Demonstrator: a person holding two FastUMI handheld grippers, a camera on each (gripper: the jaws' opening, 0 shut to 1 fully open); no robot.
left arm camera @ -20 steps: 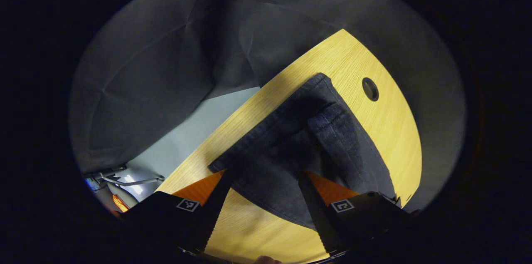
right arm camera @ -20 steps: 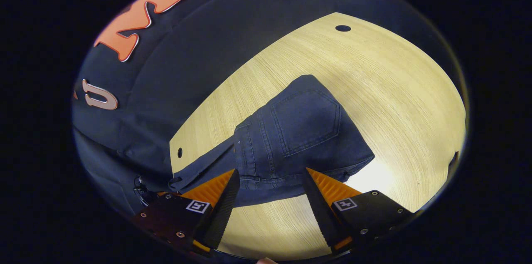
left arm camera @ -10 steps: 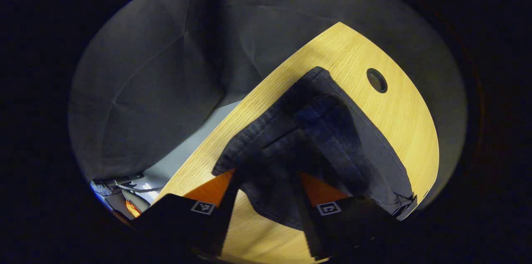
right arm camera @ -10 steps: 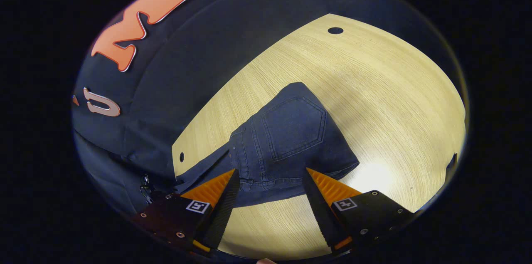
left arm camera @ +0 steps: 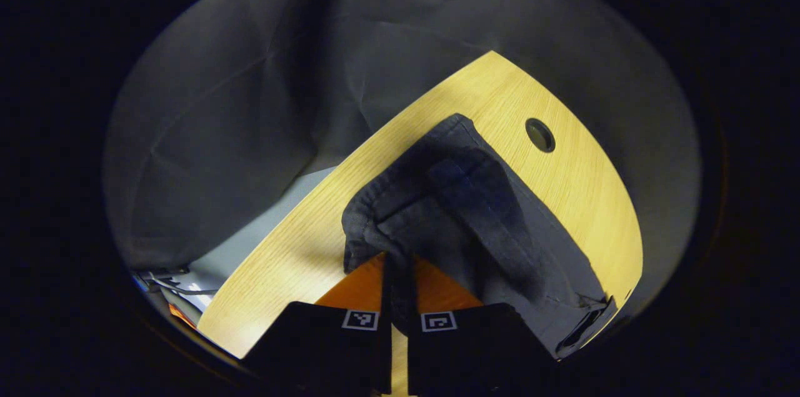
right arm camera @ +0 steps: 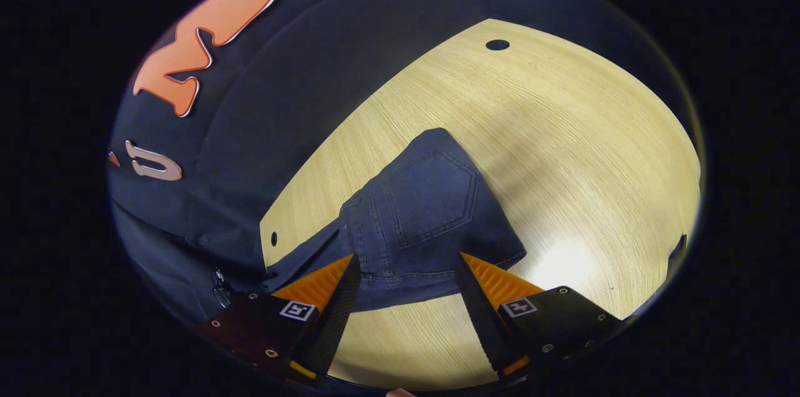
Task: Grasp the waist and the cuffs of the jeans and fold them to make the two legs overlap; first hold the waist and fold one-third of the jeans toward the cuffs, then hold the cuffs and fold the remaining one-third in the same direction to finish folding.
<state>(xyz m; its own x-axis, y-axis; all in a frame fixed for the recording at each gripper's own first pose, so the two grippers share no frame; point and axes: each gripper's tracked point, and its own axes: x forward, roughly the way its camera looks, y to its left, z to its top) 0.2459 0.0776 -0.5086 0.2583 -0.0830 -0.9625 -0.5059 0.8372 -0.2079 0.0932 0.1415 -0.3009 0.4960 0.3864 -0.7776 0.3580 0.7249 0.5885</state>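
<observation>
Dark blue jeans lie on the wooden table. In the left gripper view the cuff end bunches up at my left gripper, which is shut on the cloth; both orange fingers press a fold between them. In the right gripper view the waist end with a back pocket lies flat, one leg trailing left toward the table edge. My right gripper stands open just over the waistband, its serrated orange fingers either side of the near edge of the jeans.
The table has round cable holes near its corners, and a small one at the left edge. Bare wood stretches right of the jeans. Beyond the table's left edge lie pale floor and cables.
My left gripper has closed on the cuff cloth, which now bunches between its fingers. The right gripper stays open and has crept slightly closer to the waistband.
</observation>
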